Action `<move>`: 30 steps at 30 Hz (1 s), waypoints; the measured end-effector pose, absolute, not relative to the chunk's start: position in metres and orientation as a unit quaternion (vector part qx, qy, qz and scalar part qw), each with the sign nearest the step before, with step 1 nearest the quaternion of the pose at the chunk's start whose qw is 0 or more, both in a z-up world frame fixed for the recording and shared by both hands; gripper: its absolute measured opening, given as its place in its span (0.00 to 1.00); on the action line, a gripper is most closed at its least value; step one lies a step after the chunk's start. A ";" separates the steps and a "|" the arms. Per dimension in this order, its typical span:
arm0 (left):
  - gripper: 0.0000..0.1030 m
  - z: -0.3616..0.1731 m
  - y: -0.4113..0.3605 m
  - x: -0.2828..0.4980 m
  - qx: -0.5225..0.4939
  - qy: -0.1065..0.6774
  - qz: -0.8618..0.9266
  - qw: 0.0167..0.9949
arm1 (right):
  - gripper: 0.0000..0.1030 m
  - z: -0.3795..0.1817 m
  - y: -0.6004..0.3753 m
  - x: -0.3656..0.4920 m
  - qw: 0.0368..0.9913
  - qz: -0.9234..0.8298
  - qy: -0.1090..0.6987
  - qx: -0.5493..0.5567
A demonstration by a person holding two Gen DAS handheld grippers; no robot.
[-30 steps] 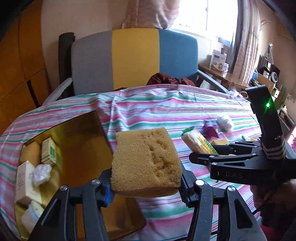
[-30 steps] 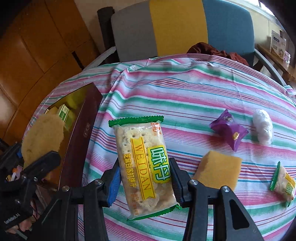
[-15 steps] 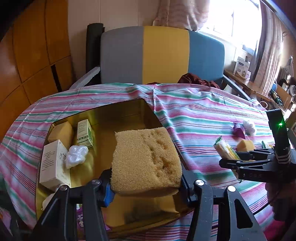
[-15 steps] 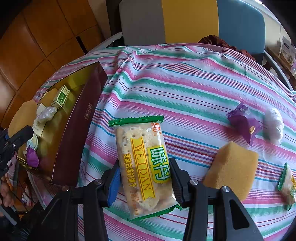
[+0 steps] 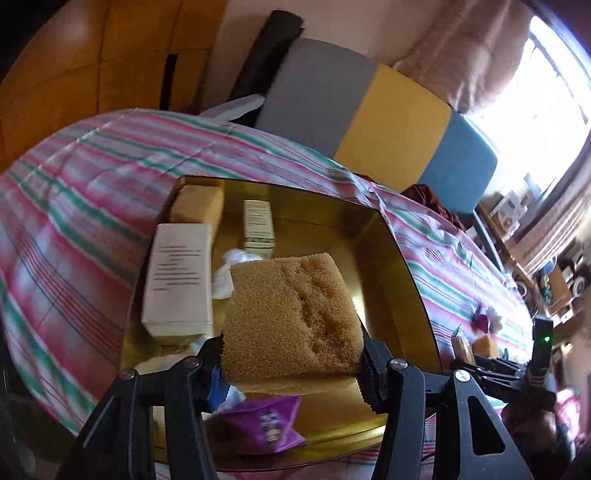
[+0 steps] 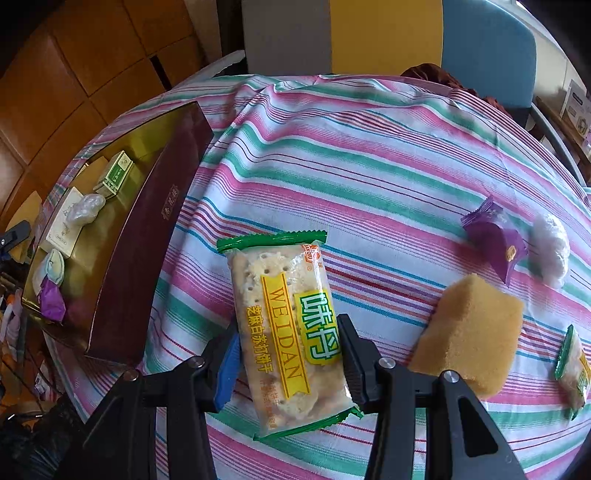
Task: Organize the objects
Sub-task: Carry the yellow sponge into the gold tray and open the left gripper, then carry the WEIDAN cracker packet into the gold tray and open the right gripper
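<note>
Right now I'm clamping a tan sponge [image 5: 291,317] in the left gripper [image 5: 291,363], jaws pressing on both its sides, centre of the left wrist frame. It's hanging over the gold-lined box [image 5: 402,266], which is filling the middle of that frame on the striped tablecloth [image 5: 74,192]. Inside the box I'm seeing a white carton [image 5: 179,275] at left-centre, a second sponge [image 5: 197,206] above it in the box's upper left corner, a small green-and-white carton [image 5: 258,229] just right of that, a white wad [image 5: 225,269] partly hidden behind my sponge, and a purple wrapper [image 5: 264,424] at the bottom, under the sponge.

Right gripper [image 6: 290,363] is gripping a WEIDAN cracker pack [image 6: 284,321], pads pressing on its lower half, bottom centre of the right wrist frame, above the cloth. Whether the pack's touching the cloth, can't tell.

On the cloth at lower right of that frame: a loose sponge [image 6: 472,332], w/ a purple candy wrapper [image 6: 495,243] above it, a white wad [image 6: 552,249] just beside the wrapper at the right edge, and another cracker pack [image 6: 574,369] cut off by the rim. The box is sitting at the left of the frame, dark red outer wall facing me, well apart from the loose bits. A grey, yellow and blue chair [image 6: 384,33] is standing behind the table at the top.
</note>
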State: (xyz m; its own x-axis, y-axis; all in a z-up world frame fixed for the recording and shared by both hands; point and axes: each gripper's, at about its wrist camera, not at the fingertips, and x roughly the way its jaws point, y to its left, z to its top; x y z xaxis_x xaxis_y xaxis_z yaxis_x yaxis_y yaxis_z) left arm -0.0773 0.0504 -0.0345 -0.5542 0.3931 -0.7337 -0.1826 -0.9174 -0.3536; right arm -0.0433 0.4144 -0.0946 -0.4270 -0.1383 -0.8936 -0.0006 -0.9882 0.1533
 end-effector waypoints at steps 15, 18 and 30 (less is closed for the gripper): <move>0.60 -0.071 0.079 -0.100 -0.487 -0.036 0.865 0.115 | 0.47 -0.098 0.408 -0.043 0.045 -0.840 -0.055 0.538; 0.70 -0.073 0.076 -0.096 -0.482 -0.033 0.869 0.106 | 0.47 -0.098 0.408 -0.044 0.044 -0.840 -0.053 0.538; 0.71 -0.049 0.072 -0.075 -0.423 -0.006 0.899 0.111 | 0.47 -0.098 0.412 -0.043 0.038 -0.841 -0.055 0.537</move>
